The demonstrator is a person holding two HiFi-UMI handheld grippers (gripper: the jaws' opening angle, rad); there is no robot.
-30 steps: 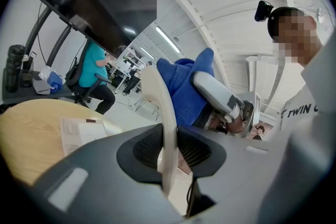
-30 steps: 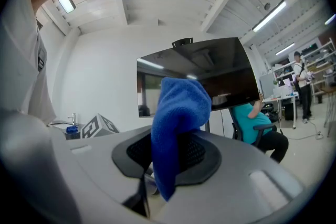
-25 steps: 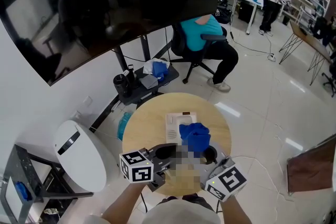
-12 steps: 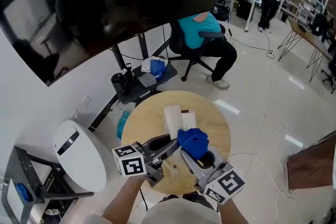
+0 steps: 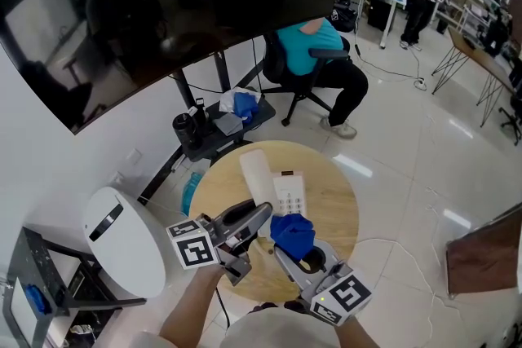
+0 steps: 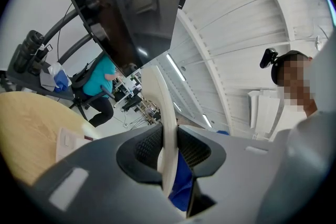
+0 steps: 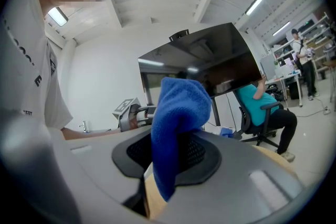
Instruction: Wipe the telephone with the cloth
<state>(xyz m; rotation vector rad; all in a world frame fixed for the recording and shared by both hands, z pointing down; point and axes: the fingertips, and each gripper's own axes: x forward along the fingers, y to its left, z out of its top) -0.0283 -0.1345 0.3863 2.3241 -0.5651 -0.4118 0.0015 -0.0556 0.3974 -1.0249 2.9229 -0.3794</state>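
A white telephone base [image 5: 289, 193] lies on the round wooden table [image 5: 220, 191]. Its white handset [image 5: 254, 174] is lifted off it and points away from me, with my left gripper [image 5: 261, 216] shut on its near end. In the left gripper view the handset [image 6: 165, 123] stands as a thin white bar pinched between the pads. My right gripper [image 5: 287, 250] is shut on a blue cloth [image 5: 292, 232], which hangs bunched just right of the handset and near the base's front edge. In the right gripper view the cloth [image 7: 178, 113] rises out of the jaws.
A big dark screen [image 5: 163, 4] on a stand rises beyond the table. Its low shelf [image 5: 220, 130] carries bottles and cloths. A seated person in a teal shirt [image 5: 306, 45] is behind on an office chair. A white rounded device [image 5: 122, 244] stands on the floor at left.
My left gripper has lifted the handset off the base and swung it up and away from me. The right gripper with the cloth has drawn back toward me, uncovering the base.
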